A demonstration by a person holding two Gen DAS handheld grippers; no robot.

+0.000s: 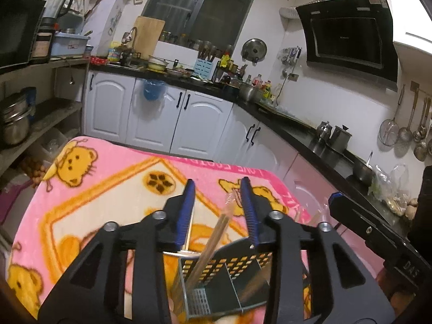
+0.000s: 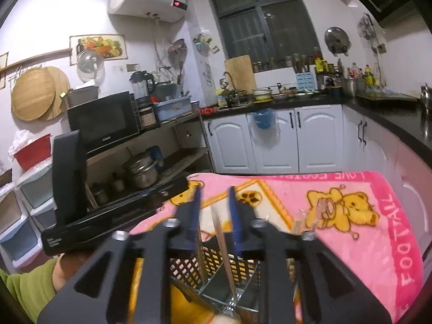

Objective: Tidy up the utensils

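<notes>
Blanket-covered table (image 1: 113, 189) (pink) carries black caddy (image 1: 243, 267).

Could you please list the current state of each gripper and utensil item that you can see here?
Left gripper: open, chopstick between jaws, untouched.
Right gripper: open, over the basket.
Black perforated utensil basket: upright on the blanket.
Wrapped wooden chopsticks: leaning in the basket.
Pink bear-print blanket: spread flat.

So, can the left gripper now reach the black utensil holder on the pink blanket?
Probably yes. The left gripper hangs right above the black utensil holder, jaws apart around a wrapped chopstick standing in it. Nothing blocks the way; the right gripper hangs beside it.
</notes>
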